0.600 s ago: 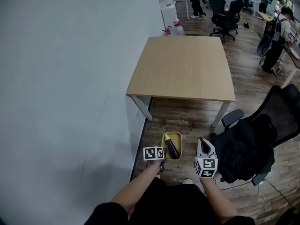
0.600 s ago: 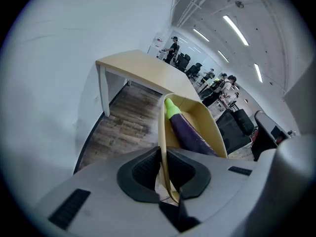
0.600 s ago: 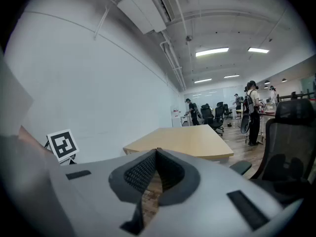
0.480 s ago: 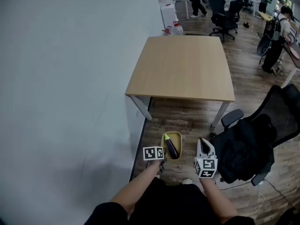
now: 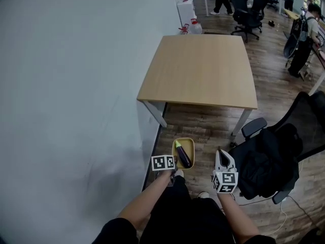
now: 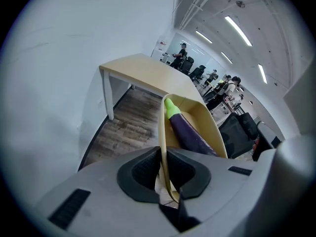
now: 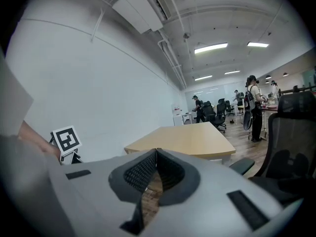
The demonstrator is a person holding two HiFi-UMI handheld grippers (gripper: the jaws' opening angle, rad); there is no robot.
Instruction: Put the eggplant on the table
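Looking down through the head view, I see the left gripper clamped on the near rim of a shallow yellow tray, and the eggplant lies inside that tray, not on the table. In the left gripper view the jaws of the left gripper pinch the thin tray wall between their dark pads, with the eggplant stretched lengthwise beyond them. It is a slim, smooth, glossy piece, deep purple along the body, with a bright lime-green cap at the far end that points toward the table. It rests a little slantwise on the tray floor, the purple end nearer my gripper. The tray hangs over the wooden floor, short of the table's near edge. The right gripper floats just beside the tray on its right, close to a black office chair. In the right gripper view its jaws are closed together with nothing between them, and the pale wooden table stands ahead of it.
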